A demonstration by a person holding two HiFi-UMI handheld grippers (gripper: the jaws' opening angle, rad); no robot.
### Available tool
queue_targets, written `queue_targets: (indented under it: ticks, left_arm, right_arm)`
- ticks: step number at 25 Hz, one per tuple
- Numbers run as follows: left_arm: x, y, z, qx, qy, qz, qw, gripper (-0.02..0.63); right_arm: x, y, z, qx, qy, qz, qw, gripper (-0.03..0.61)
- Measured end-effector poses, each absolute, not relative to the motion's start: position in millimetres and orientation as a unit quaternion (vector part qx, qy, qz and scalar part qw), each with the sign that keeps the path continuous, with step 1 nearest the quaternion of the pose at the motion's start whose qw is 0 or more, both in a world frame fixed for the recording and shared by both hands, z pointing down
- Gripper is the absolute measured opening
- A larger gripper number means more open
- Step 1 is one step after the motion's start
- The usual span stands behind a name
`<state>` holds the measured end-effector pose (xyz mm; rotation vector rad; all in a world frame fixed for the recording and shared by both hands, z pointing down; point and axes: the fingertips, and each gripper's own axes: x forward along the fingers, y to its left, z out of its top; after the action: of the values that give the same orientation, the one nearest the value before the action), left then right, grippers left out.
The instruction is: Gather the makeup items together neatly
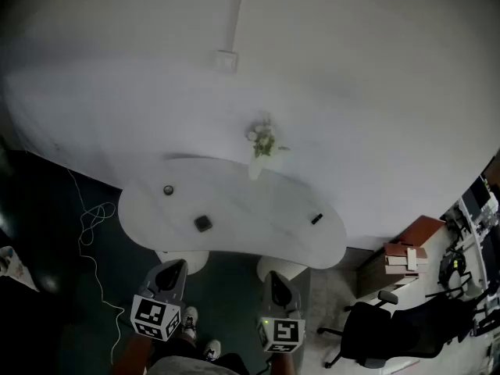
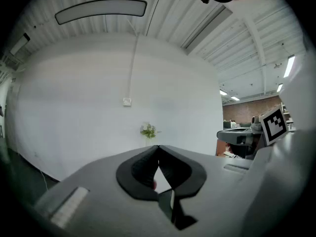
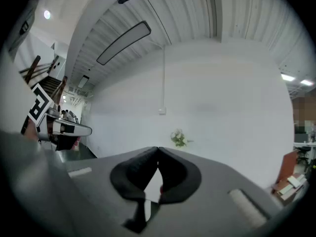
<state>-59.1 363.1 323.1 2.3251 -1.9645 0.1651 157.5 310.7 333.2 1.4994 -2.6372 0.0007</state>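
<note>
White tabletop (image 1: pixel 250 213) holds three makeup items (image 1: pixel 202 223), well apart; we have gathered none yet. Left gripper (image 1: pixel 173 267) and right gripper (image 1: pixel 275 277) are empty, fingers pressed together.

So the left grey plastic gripper (image 1: pixel 176 266) and right grey plastic gripper (image 1: pixel 274 276) are both matte wedge-shaped shells with curved black jaw pads (image 2: pixel 140 174), each carrying a white cube of black square markers (image 1: pixel 156 317), the right one's got a tiny green light (image 1: pixel 267 323), and the person's in light sneakers (image 1: pixel 190 316).
</note>
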Motion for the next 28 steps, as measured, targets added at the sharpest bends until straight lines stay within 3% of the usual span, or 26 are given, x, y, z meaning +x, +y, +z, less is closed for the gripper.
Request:
queue_targets:
  ticks: [12, 28]
  left_arm:
    - [-62, 343, 330, 0.757, -0.648, 0.058, 0.053, 0.011]
    - [-154, 238, 364, 0.737, -0.666, 0.069, 0.096, 0.011]
  right_arm:
    - [146, 287, 339, 0.481, -0.874, 0.004, 0.063, 0.005]
    - [40, 172, 368, 0.451, -0.888, 0.022, 0.087, 0.005]
